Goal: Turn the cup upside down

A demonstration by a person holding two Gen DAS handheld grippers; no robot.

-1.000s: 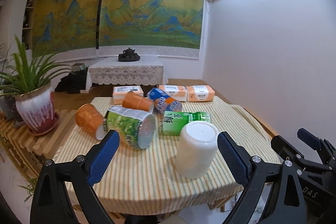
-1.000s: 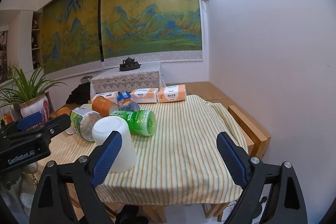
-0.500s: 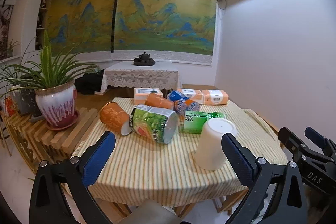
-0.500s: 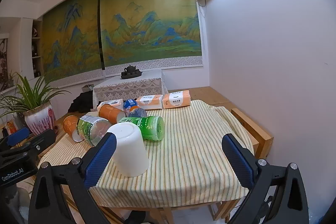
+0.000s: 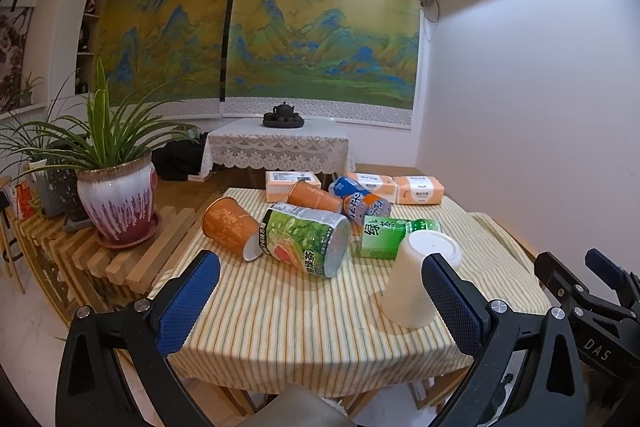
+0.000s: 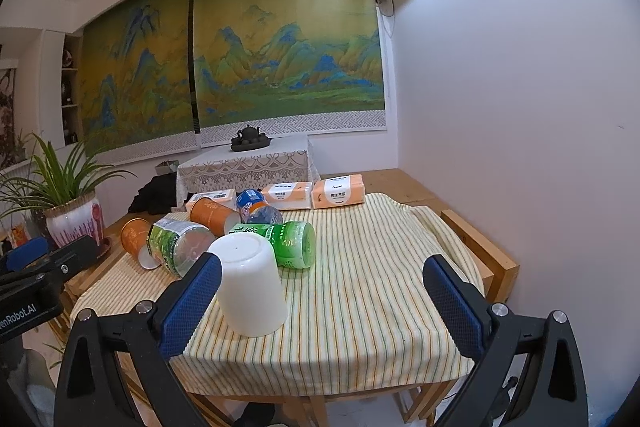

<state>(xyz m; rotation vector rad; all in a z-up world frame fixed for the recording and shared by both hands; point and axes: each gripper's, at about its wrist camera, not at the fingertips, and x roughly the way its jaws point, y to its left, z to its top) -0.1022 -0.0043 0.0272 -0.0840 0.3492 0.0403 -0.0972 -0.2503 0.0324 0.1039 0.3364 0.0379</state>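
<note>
A white cup point(image 5: 416, 279) stands upside down, base up, on the striped tablecloth point(image 5: 288, 311) near the table's front edge. It also shows in the right wrist view point(image 6: 250, 289). My left gripper point(image 5: 320, 303) is open and empty, held back from the table, with the cup just inside its right finger. My right gripper point(image 6: 320, 303) is open and empty, with the cup beside its left finger. Neither gripper touches the cup.
Behind the cup lie a green bottle point(image 5: 394, 233), a large green can point(image 5: 306, 241), two orange cups point(image 5: 228, 229), a blue bottle point(image 5: 360, 197) and tissue packs point(image 5: 418, 189). A potted plant point(image 5: 114, 195) stands on a slatted bench at left. A wall is at right.
Both grippers have drawn back and risen away from the table, so the cup and table look smaller and lower. The cup has stayed upside down in place.
</note>
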